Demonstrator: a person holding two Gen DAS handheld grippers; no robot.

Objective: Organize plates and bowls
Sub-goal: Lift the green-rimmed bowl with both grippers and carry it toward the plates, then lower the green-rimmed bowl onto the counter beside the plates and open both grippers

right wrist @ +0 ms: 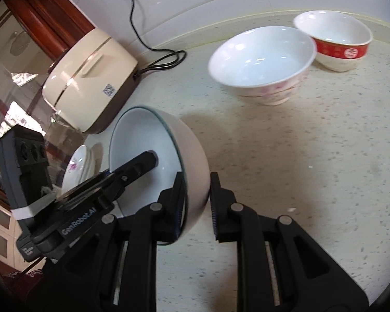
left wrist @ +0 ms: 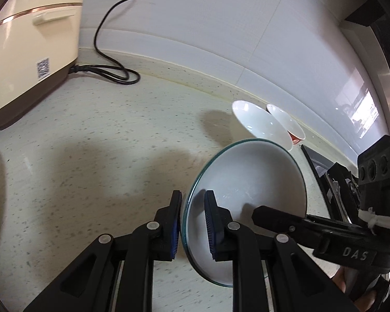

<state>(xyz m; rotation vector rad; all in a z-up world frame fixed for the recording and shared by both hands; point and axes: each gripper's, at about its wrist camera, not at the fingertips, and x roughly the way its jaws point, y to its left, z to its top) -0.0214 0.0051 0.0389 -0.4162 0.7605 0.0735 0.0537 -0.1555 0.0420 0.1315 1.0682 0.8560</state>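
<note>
"DAS"-marked right gripper [right wrist: 197, 202] & left gripper [left wrist: 193, 223], prob. both gripping bowl [left wrist: 247, 182].

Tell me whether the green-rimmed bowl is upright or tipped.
Tipped. The green-rimmed bowl is on its side, opening facing sideways, with both the left gripper and right gripper gripping its rim.

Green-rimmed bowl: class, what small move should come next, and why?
Probably open the left gripper's fingers. Both it and the right gripper straddle the wall of the tilted green-rimmed bowl, and the pink-patterned bowl it might nest in stands ahead of the right gripper.
</note>
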